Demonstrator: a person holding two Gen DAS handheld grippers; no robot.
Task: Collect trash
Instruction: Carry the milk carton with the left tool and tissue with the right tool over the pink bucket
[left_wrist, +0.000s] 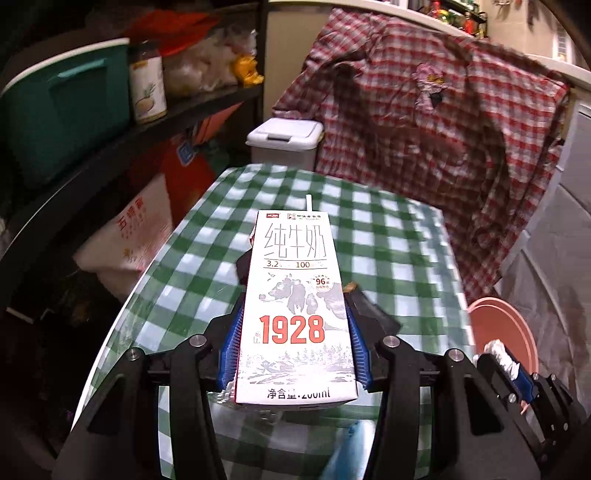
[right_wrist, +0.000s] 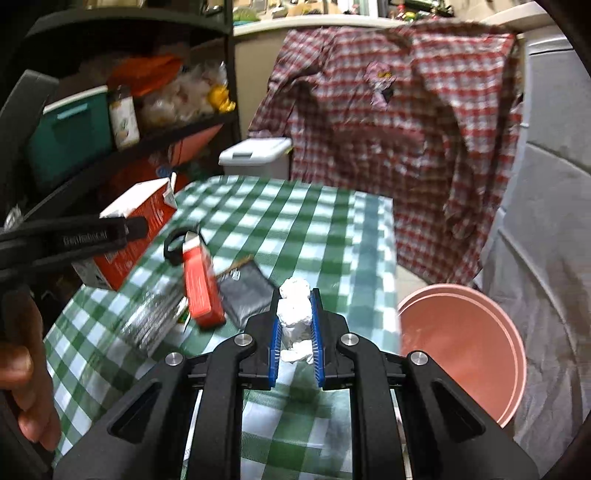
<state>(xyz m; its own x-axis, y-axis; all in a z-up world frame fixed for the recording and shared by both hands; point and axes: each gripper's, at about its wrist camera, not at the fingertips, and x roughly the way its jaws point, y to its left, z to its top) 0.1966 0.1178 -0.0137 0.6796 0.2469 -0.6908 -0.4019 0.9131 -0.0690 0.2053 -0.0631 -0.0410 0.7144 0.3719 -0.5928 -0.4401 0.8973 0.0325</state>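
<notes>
Two pieces of trash are clamped: my left gripper (left_wrist: 295, 332) grips the milk carton (left_wrist: 293, 306) mid-frame, my right gripper (right_wrist: 295, 332) pinches a crumpled tissue (right_wrist: 294, 317). I should carry both level to the pink bin (right_wrist: 480, 354) (lower right) before releasing.

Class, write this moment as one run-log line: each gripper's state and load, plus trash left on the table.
left gripper: shut on milk carton | right gripper: shut on crumpled tissue | on table: red box, grey pouch
</notes>
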